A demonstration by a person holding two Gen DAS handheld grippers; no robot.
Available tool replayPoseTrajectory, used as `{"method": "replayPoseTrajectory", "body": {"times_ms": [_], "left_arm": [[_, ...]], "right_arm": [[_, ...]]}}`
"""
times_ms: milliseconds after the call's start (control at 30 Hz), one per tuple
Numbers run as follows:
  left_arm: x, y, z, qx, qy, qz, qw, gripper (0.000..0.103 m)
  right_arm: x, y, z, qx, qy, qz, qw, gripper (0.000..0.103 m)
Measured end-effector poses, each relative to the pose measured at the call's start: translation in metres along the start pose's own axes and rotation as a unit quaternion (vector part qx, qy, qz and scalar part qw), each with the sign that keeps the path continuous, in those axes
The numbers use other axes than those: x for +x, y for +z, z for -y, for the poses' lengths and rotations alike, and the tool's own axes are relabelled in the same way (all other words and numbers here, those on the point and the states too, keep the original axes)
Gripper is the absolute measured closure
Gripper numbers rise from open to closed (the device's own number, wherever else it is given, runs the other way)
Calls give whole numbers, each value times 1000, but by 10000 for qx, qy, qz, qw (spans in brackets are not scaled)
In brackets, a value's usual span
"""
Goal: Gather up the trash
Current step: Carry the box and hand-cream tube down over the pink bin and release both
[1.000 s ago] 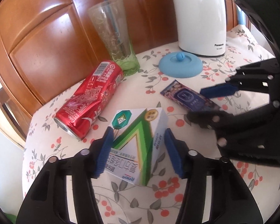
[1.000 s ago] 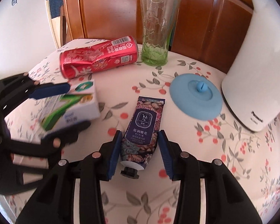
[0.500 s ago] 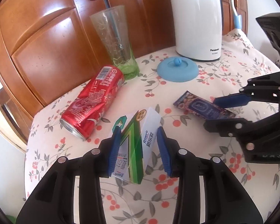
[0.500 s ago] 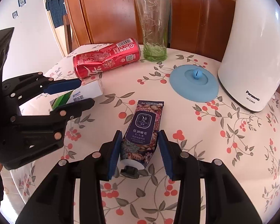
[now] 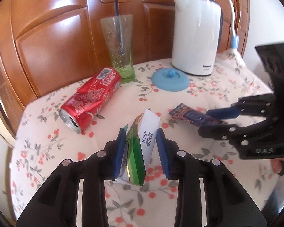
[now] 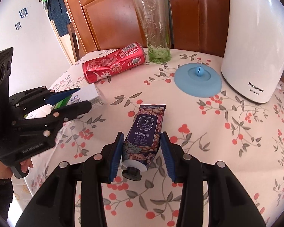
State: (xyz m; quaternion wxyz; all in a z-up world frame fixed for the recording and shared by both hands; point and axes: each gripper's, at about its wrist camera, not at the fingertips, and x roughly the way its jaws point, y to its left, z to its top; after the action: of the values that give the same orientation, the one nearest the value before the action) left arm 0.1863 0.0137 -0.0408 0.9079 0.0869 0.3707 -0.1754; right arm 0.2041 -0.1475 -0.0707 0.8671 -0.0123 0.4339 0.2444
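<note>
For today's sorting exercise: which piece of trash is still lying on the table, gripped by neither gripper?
The dented red can, on its side beside the glass; box and tube sit between fingers.

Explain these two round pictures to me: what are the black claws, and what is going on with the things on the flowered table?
There is no robot here. A person holds a hand tool in each hand, and each tool has two black fingers with blue pads and a wide-angle camera looking along them. That is why the pictures look round and bent.

One picture is from the left gripper, which is shut on a small box, lifted and tilted. The other is from the right gripper, shut on a dark tube with its cap toward the camera. Each camera also sees the other tool off to the side.

On the tablecloth lie a dented red can on its side and a blue lid. A tall glass and a white kettle stand at the back.
</note>
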Motion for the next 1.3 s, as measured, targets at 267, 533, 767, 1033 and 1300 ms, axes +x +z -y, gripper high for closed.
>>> {"method": "replayPoseTrajectory", "body": {"times_ms": [267,533,767,1033,1300], "left_arm": [[-16,-5,-1,-296,-337,61,9990,79],[-25,-13,12,-255,-516,34,9983,84],[-40,-18,21,-262,-522,84,9983,84],[-64,-39,41,-238,-693,39,9973,84],[-88,-66,61,-266,-786,-16,9965,83]], "right_arm": [[-7,-3,-3,2,72,32,10000,64],[-14,-5,-11,1,102,42,9999,64],[-23,-9,-14,47,142,51,9999,64],[-47,-35,-24,-14,208,77,9998,64],[-66,-74,-42,-254,87,217,9994,65]]}}
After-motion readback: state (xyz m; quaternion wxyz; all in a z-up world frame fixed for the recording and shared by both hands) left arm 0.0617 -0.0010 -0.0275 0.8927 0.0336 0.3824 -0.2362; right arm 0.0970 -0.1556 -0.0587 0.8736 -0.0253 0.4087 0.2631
